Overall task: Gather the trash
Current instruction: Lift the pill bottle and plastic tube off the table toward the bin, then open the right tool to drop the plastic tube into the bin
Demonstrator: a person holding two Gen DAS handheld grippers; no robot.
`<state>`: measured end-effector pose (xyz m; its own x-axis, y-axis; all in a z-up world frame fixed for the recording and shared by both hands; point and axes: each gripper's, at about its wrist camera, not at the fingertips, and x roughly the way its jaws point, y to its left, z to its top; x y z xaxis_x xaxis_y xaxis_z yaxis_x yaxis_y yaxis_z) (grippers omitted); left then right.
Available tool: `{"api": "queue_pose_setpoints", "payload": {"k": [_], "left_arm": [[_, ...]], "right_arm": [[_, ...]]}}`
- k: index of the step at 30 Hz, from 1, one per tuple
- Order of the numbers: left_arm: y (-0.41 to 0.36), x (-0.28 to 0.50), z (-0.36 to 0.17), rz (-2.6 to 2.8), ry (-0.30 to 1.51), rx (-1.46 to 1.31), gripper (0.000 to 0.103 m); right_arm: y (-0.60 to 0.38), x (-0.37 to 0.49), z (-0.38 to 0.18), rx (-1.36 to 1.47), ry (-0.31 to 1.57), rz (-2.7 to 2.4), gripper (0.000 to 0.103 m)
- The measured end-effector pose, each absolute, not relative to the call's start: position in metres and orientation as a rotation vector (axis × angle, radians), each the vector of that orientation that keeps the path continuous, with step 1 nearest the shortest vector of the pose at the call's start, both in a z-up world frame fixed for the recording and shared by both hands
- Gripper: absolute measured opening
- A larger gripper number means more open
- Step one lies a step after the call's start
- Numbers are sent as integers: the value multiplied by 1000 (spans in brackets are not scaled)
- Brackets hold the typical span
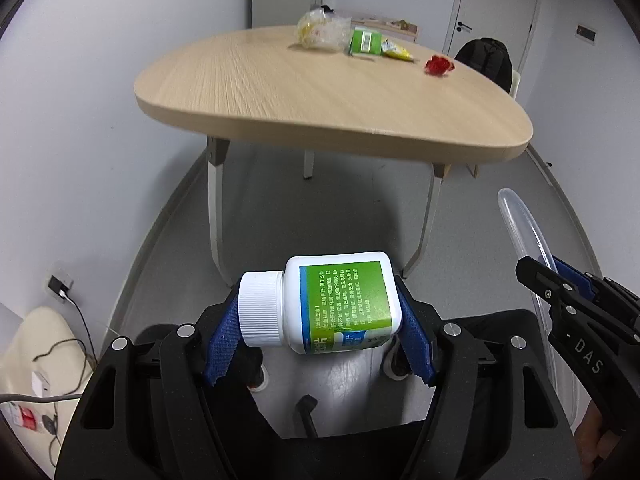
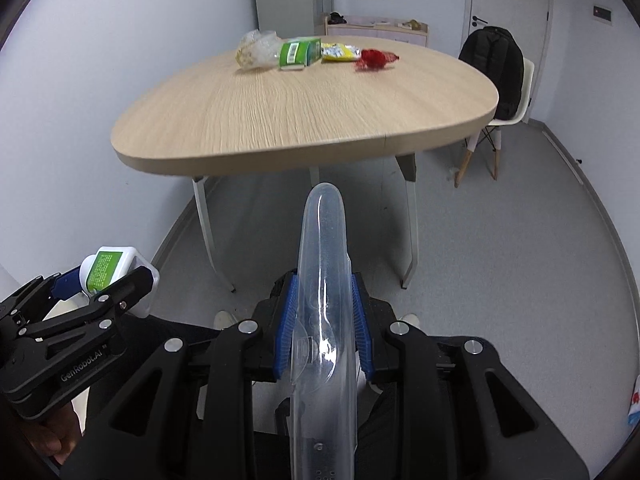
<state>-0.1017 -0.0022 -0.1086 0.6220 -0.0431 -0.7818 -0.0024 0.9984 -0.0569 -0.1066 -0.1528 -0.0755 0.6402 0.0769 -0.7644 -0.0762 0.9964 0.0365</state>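
My left gripper (image 1: pixel 320 320) is shut on a white pill bottle (image 1: pixel 340 304) with a green label and white cap, held sideways above the floor; it also shows in the right wrist view (image 2: pixel 106 268). My right gripper (image 2: pixel 322 316) is shut on a clear plastic lid or tray (image 2: pixel 324 280), held edge-on; its rim shows in the left wrist view (image 1: pixel 520 220). On the wooden table (image 1: pixel 320 92) lie a crumpled clear bag (image 1: pixel 320 30), a green box (image 1: pixel 365 42), a yellow wrapper (image 1: pixel 396 52) and a red wrapper (image 1: pixel 438 65).
A chair with a black jacket (image 2: pixel 494 76) stands right of the table. A low cabinet (image 2: pixel 376 26) is at the back wall by a door. Cables and a wall socket (image 1: pixel 60 284) are at the left. Grey floor lies below.
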Motion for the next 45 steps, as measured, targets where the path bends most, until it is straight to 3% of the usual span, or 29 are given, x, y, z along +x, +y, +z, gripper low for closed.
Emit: {"api": "queue_pose_setpoints", "payload": {"k": [18,45], "left_arm": [[6,-65,-191,-9,981,-114,68],[24,31,-317,13,1108,-149,68]], "right_arm": [[-150,-72,-167,-18,971,77,26],[-125,59,-309,-36,1152,89,26]]}}
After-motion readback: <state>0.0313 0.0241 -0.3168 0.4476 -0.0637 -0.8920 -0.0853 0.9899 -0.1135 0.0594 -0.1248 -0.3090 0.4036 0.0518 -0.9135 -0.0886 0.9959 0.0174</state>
